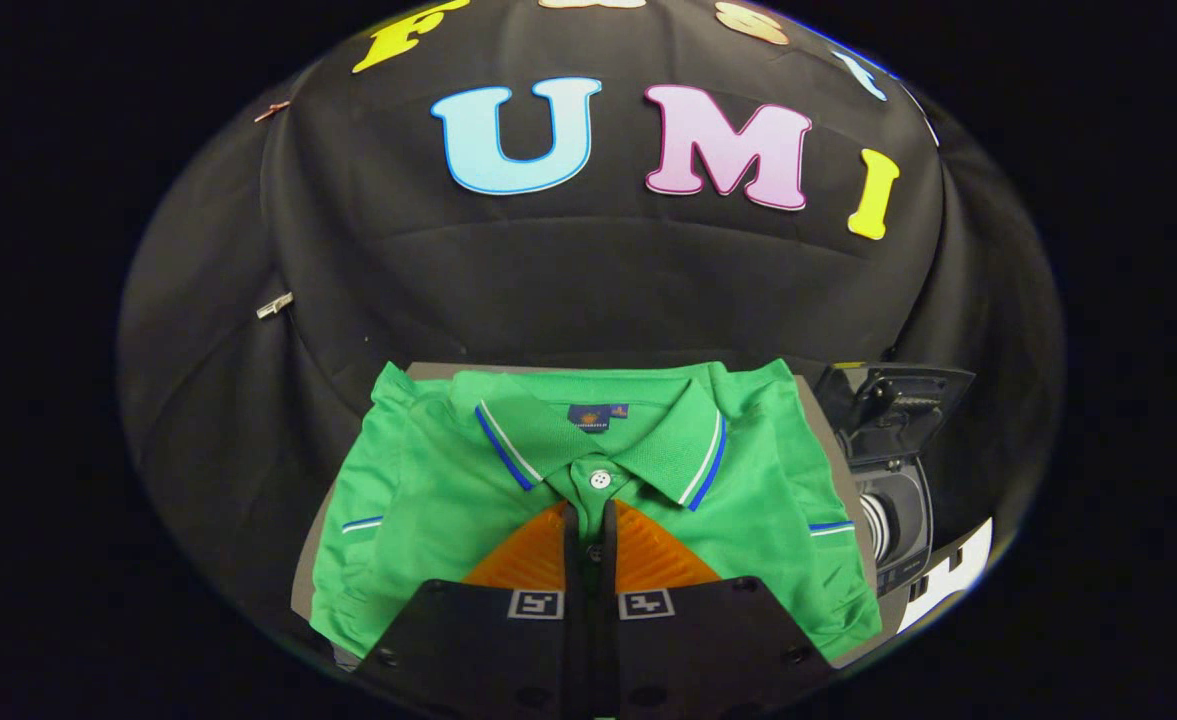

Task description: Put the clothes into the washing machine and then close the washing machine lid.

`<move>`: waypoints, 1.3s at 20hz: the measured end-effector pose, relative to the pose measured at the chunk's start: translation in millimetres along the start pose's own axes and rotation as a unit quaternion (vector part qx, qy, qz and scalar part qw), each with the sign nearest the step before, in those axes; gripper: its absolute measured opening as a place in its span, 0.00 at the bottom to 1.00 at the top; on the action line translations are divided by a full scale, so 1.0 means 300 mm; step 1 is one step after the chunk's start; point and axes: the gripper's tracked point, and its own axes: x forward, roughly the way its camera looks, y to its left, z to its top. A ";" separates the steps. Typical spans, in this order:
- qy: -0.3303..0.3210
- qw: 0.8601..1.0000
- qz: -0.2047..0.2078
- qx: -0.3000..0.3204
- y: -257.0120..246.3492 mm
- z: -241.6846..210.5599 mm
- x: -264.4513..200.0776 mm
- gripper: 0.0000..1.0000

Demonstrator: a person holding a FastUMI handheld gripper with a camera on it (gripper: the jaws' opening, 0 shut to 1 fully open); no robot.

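Note:
A folded green polo shirt (428, 500) with blue and white trim lies flat on a small grey table (300, 590), collar toward the booth wall. My gripper (589, 512) is over the shirt's front. Its fingers are drawn together, and their tips pinch the placket just below the white button (600, 479). Only a narrow dark slit is left between them. To the right of the shirt stands a small dark washing machine (898, 500) with its lid (893, 395) raised and the drum opening (878, 525) showing.
The black cloth wall hangs close behind the table. Two small clips (274, 305) are pinned to the cloth on the left. The washing machine stands right against the table's right edge.

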 end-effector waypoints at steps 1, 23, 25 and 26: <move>-0.008 1.000 -0.004 -0.005 -0.010 0.010 -0.019 0.05; -0.171 0.982 -0.085 0.008 -0.613 0.240 -0.386 0.05; -0.168 0.983 -0.077 0.004 -0.734 0.247 -0.385 0.05; -0.170 0.983 -0.071 0.002 -0.792 0.252 -0.385 0.05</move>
